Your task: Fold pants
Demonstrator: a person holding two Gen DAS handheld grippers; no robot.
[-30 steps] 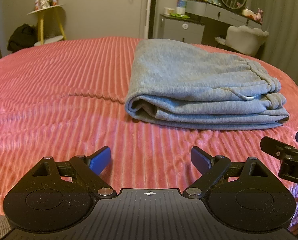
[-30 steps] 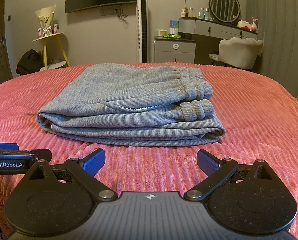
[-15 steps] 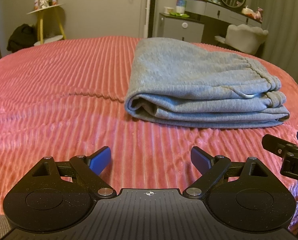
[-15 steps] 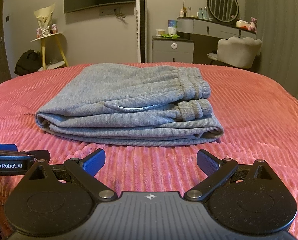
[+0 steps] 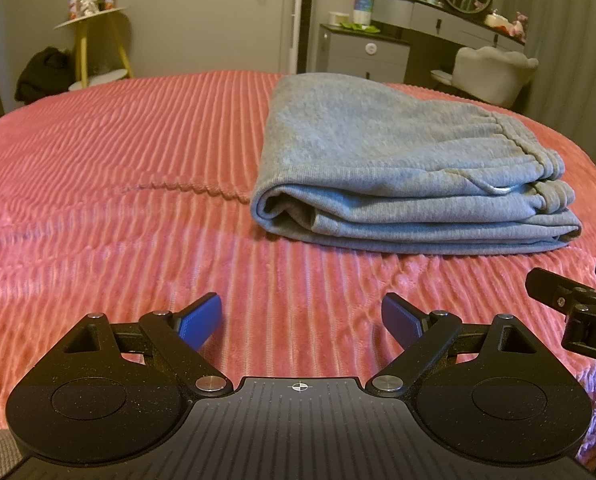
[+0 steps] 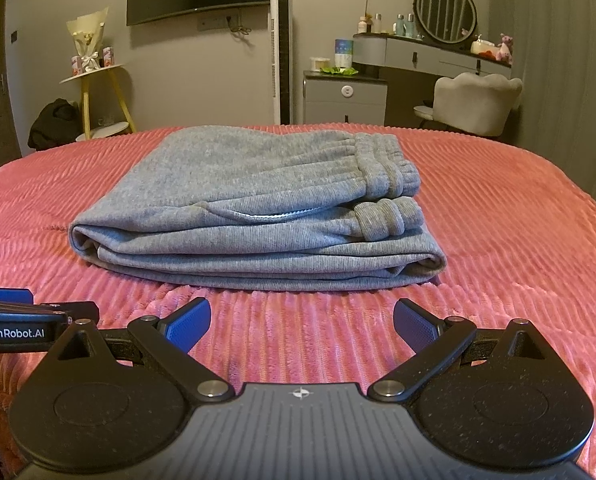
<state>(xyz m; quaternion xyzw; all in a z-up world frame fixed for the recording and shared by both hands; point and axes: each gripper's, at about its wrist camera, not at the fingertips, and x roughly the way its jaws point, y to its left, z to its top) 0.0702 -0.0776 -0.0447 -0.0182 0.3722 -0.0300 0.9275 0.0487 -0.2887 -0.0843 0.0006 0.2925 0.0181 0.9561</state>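
In the left wrist view, the left gripper (image 5: 301, 316) sits at six o'clock, low over the pink ribbed bedspread (image 5: 117, 184), its blue-padded jaws spread wide with nothing but blanket between them. The grey pants (image 5: 398, 176) lie folded into a thick, flat stack on the bedspread, up toward one o'clock from this gripper and clear of its fingertips, with a strip of bare blanket between. The rolled fold of the stack faces left; the gathered elastic waistband lies at the right end, near two o'clock. At three o'clock, one black finger of the right gripper (image 5: 570, 300) enters from the frame's edge, just beside the left gripper and short of the pants.

In the right wrist view, the left gripper's finger (image 6: 29, 316), bearing a white label, enters at nine o'clock, beside the right one and touching no cloth. The right gripper (image 6: 302, 320) sits at six o'clock, jaws likewise parted wide and empty, hovering over the blanket. The pants (image 6: 249, 200) lie straight ahead at twelve o'clock, near edge just beyond the fingertips but not touching them. Their waistband (image 6: 382, 172) is stacked at the right, toward one o'clock, and the layers lie evenly one upon another.

Beyond the bed, a yellow-legged side table (image 6: 93, 92) stands at ten o'clock and a dresser with a round mirror (image 6: 444, 12) at two o'clock.
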